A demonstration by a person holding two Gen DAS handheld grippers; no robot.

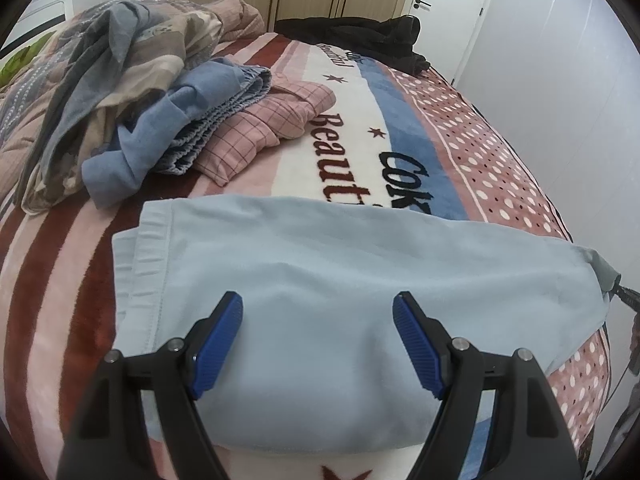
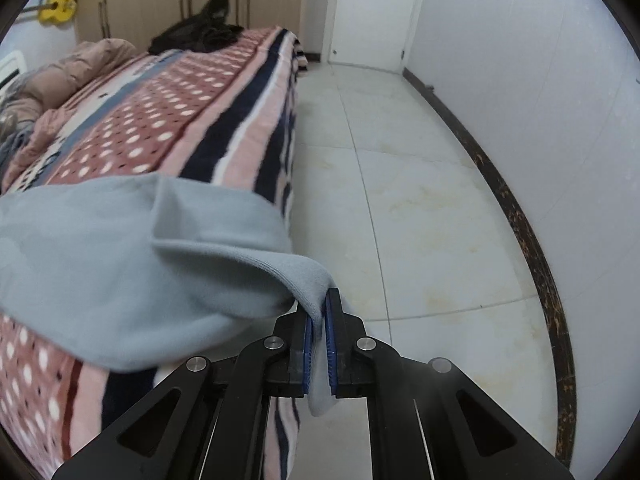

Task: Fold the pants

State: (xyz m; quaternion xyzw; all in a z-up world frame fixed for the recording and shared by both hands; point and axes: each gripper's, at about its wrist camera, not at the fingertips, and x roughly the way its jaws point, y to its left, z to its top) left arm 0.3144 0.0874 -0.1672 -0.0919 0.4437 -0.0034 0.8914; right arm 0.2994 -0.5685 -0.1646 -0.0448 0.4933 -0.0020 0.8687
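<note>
Light blue pants [image 1: 320, 264] lie folded across the patterned bed blanket [image 1: 60, 280], ribbed waistband at the left. My left gripper [image 1: 318, 304] is open just above the pants' near part, empty. My right gripper [image 2: 319, 300] is shut on the pants' right end [image 2: 312, 280] and holds it off the bed's edge, above the floor. The pants' far right end in the left wrist view runs to a dark gripper tip [image 1: 626, 294] at the frame edge.
A pile of clothes lies at the back left: a blue garment [image 1: 160, 136], pink checked fabric [image 1: 272, 120] and a quilt [image 1: 100, 60]. Black clothing [image 1: 360, 36] lies at the bed's far end. Tiled floor [image 2: 420, 200] and a white wall are right of the bed.
</note>
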